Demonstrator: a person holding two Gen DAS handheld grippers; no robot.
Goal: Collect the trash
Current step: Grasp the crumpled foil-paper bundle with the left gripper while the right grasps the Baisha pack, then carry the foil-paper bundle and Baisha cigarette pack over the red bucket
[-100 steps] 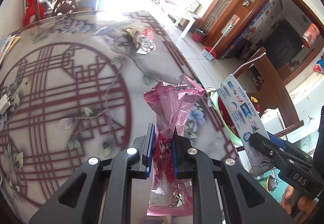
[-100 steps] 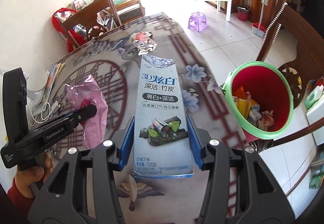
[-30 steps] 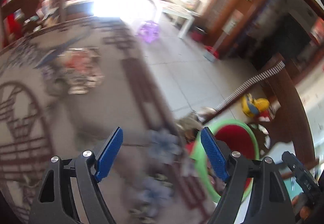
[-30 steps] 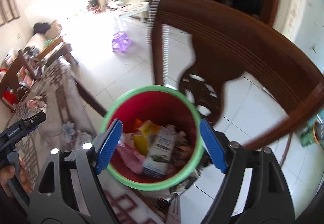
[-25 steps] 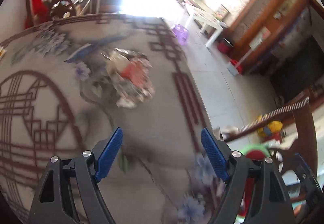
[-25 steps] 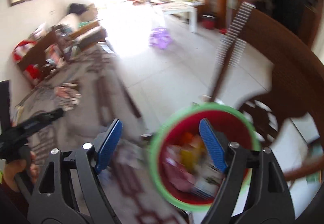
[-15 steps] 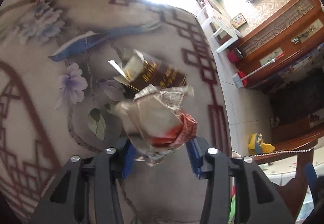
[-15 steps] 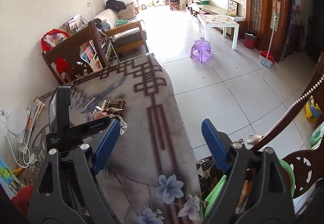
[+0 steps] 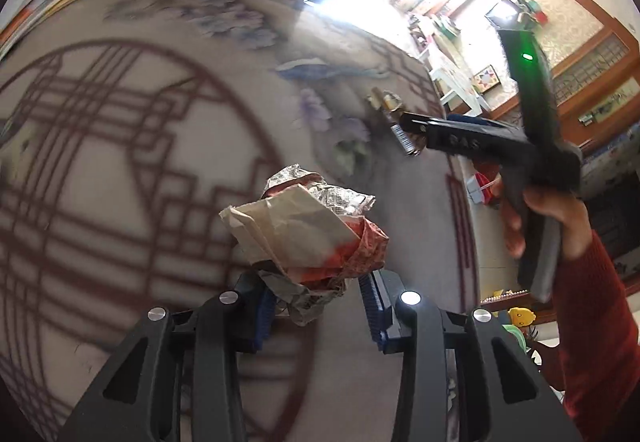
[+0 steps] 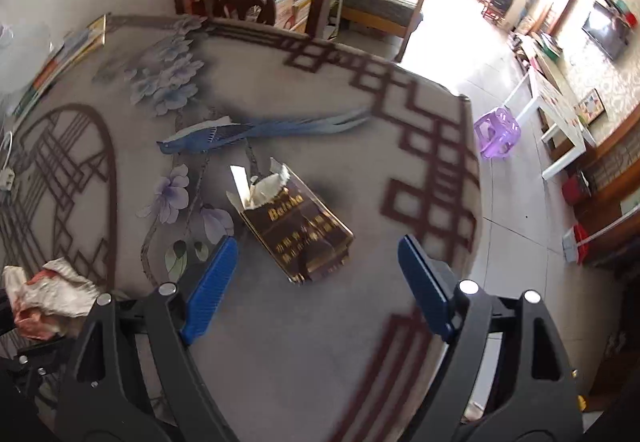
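A crumpled wrapper (image 9: 308, 238) is clamped between the just-closed jaws of the left gripper (image 9: 318, 302), above the table (image 9: 120, 162). The right gripper (image 10: 316, 278) is held spread wide over a brown cigarette pack (image 10: 296, 226) that is left lying on the table.

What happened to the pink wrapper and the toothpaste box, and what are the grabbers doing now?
Both went into the bin. The left hand-held gripper has just closed on a crumpled silver-and-red wrapper; the right hand-held gripper, open, came over the brown cigarette pack, which stayed on the table.

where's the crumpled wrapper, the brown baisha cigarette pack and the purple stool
crumpled wrapper (image 9: 304, 238), left wrist view, on its pale flat face
brown Baisha cigarette pack (image 10: 298, 228), right wrist view, on its printed front
purple stool (image 10: 497, 134), right wrist view, on its seat
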